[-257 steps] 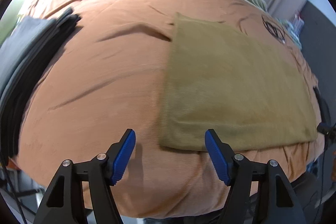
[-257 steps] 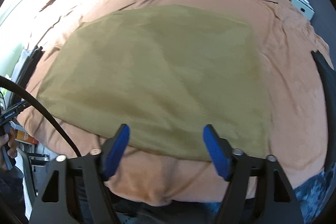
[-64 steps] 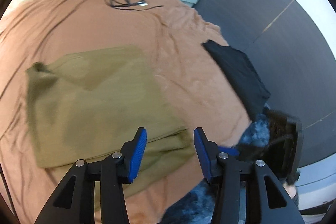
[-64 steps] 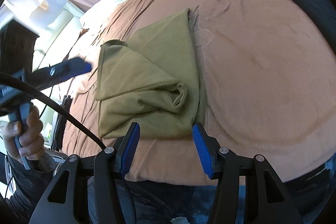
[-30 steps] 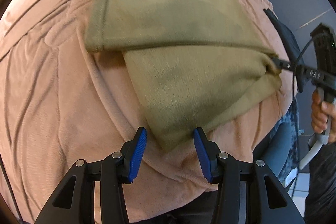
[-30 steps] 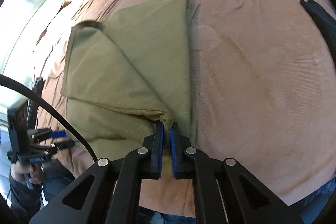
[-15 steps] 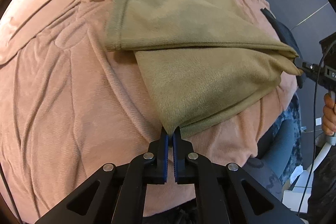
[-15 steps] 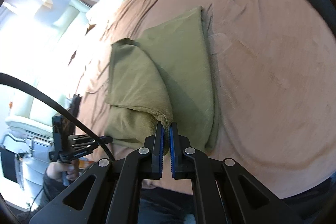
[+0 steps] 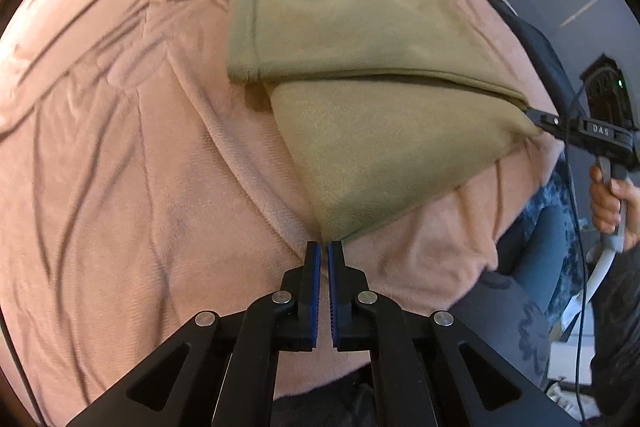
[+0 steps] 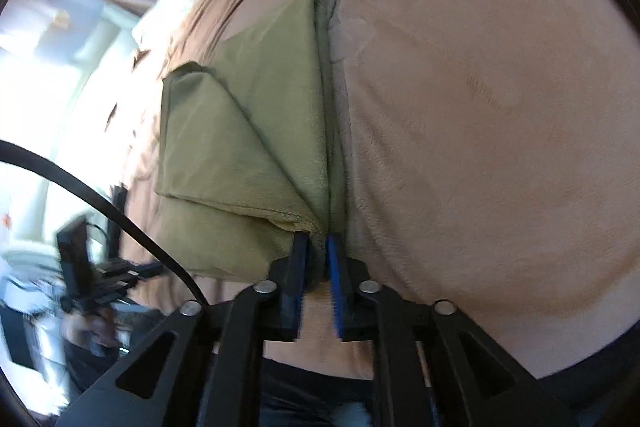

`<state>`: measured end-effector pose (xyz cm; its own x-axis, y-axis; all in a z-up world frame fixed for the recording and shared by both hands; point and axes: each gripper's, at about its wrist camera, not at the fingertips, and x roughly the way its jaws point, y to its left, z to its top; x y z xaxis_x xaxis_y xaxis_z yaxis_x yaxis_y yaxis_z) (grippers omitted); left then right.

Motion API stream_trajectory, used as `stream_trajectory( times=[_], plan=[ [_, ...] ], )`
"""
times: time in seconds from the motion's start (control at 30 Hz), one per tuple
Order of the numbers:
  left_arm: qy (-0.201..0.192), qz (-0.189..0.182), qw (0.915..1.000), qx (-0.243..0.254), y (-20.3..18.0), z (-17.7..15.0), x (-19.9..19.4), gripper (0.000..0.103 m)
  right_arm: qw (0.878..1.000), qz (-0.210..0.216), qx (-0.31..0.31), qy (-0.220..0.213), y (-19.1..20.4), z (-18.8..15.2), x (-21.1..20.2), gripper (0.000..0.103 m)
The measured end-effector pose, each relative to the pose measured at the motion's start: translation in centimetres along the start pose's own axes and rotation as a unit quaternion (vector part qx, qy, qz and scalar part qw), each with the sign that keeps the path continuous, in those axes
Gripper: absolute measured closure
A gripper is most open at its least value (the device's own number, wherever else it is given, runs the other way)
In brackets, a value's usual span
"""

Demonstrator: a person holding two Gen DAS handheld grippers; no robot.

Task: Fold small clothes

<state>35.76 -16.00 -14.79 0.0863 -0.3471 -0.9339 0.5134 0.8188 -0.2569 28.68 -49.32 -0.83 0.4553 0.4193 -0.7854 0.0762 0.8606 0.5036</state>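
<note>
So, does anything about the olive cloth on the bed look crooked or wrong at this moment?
Yes. The olive cloth is folded askew: its top layer lies diagonally, so the edges do not line up and a triangle of the lower layer shows. The left gripper pinches one corner; the right gripper, whose jaws have just been opening, has another between them.

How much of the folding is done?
Partly. The cloth already lies doubled over on the blanket. The left gripper pinches one corner; the right gripper has just been opening around the other. Squaring it up is probably left.
</note>
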Motion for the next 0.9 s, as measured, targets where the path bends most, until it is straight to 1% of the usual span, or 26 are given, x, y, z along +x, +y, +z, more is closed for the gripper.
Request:
stream_trajectory(
  times=[0.03,0.1,0.17,0.23,0.33,0.43,0.53,0.6,0.63,0.77,0.9],
  plan=[
    [-0.004,0.0,1.0,0.001,0.1,0.1,-0.5,0.097,1.0,-0.015,-0.012,-0.004,0.5,0.0,-0.5,0.072],
    [-0.015,-0.008,0.9998,-0.007,0.4,0.4,-1.5,0.089,0.998,-0.032,-0.041,-0.019,2.0,0.3,-1.6,0.064],
    [-0.027,-0.009,0.9994,-0.019,1.1,0.7,-2.2,0.077,0.997,-0.045,-0.063,-0.026,3.3,0.6,-2.1,0.063],
    [-0.042,-0.007,0.9986,-0.033,1.9,1.1,-2.9,0.073,0.994,-0.054,-0.093,-0.031,5.1,0.8,-2.3,0.063],
    [-0.054,-0.009,0.997,-0.055,3.0,1.7,-3.3,0.072,0.989,-0.064,-0.131,-0.033,7.6,0.4,-2.1,0.063],
    [-0.065,-0.009,0.9954,-0.071,4.1,1.5,-3.9,0.072,0.983,-0.071,-0.168,-0.029,10.3,0.4,-1.3,0.063],
    [-0.071,-0.012,0.9936,-0.087,5.6,1.0,-4.3,0.072,0.977,-0.074,-0.2,-0.017,12.8,0.3,0.5,0.064],
    [-0.075,-0.014,0.9925,-0.095,5.9,0.9,-4.2,0.072,0.973,-0.077,-0.218,-0.01,13.8,0.5,1.5,0.064],
    [-0.077,-0.016,0.992,-0.099,6.2,0.8,-4.3,0.072,0.97,-0.079,-0.231,-0.004,14.9,0.5,2.2,0.064],
    [-0.084,-0.023,0.9901,-0.11,7.5,0.3,-4.4,0.072,0.961,-0.086,-0.264,0.013,17.6,1.4,4.8,0.064],
    [-0.089,-0.034,0.988,-0.121,9.2,-0.2,-4.4,0.072,0.949,-0.11,-0.294,0.04,20.4,1.4,8.2,0.063]
  ],
)
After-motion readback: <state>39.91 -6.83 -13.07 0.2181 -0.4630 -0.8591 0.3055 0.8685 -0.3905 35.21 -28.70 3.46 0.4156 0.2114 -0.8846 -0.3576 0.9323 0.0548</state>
